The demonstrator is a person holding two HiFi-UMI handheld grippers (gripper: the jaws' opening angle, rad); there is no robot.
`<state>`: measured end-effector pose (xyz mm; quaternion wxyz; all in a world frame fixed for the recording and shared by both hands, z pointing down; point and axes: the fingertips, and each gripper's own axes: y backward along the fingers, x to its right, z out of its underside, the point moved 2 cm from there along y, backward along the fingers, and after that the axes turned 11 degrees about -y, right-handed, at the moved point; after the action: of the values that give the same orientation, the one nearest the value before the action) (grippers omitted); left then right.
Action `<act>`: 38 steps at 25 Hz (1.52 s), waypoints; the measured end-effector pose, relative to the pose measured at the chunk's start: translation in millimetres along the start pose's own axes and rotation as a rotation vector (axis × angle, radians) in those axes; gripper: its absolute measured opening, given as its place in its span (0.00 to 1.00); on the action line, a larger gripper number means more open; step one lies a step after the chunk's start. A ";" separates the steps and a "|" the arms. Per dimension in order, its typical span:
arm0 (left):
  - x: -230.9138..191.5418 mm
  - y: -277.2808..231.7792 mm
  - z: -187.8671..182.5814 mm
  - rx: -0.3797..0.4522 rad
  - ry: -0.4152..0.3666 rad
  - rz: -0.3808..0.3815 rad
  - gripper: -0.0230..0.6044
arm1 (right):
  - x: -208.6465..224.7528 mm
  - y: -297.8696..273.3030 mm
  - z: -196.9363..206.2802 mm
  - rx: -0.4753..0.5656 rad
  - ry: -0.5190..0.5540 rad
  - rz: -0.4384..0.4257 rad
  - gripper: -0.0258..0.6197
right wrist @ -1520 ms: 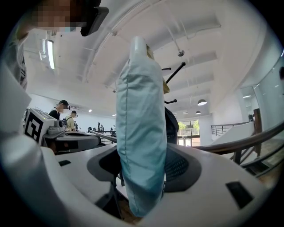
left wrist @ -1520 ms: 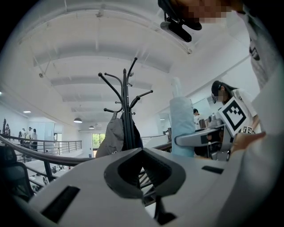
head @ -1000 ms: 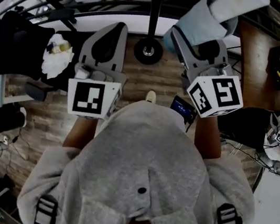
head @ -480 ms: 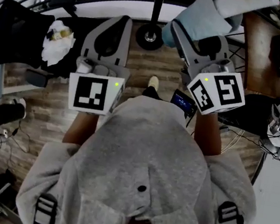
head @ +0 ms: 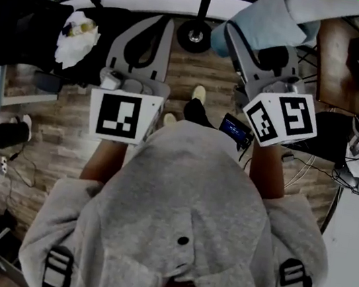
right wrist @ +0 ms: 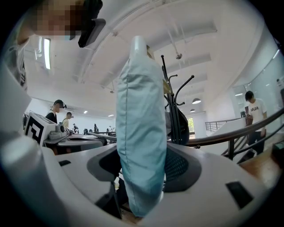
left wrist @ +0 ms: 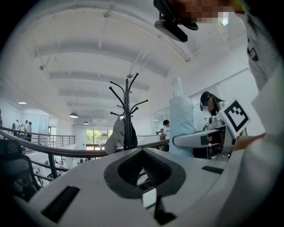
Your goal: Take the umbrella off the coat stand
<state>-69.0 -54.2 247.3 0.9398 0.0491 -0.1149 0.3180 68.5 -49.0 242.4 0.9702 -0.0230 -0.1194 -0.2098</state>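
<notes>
While upright, umbrella (right wrist: 141,128) in right gripper (right wrist: 142,173)

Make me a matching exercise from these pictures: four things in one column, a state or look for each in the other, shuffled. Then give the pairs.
Things:
1. umbrella
2. left tool
3. coat stand
4. grey cap

States:
A. hangs on the coat stand
B. nothing between its jaws
C. black, with curved hooks at the top
D. light blue, clamped in the right tool

Pairs: 1-D, 2-B, 3-C, 4-A.
</notes>
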 end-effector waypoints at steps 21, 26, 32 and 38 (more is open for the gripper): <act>32.2 76.2 -3.9 -0.002 0.007 0.022 0.05 | -52.1 66.9 16.6 -0.004 -0.006 0.016 0.46; 53.5 67.6 -12.7 0.001 0.009 0.032 0.05 | -38.4 83.8 9.1 -0.009 -0.003 0.025 0.46; 109.7 64.7 -27.1 -0.002 0.015 0.070 0.05 | -20.6 130.1 1.6 -0.014 0.002 0.038 0.46; 161.0 66.9 -41.0 -0.003 0.002 0.085 0.05 | -1.9 179.1 -1.6 -0.010 0.000 0.041 0.46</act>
<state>22.1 100.0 248.7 0.9257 0.0427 -0.1163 0.3575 141.1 114.7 241.4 0.9741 -0.0302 -0.1181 -0.1905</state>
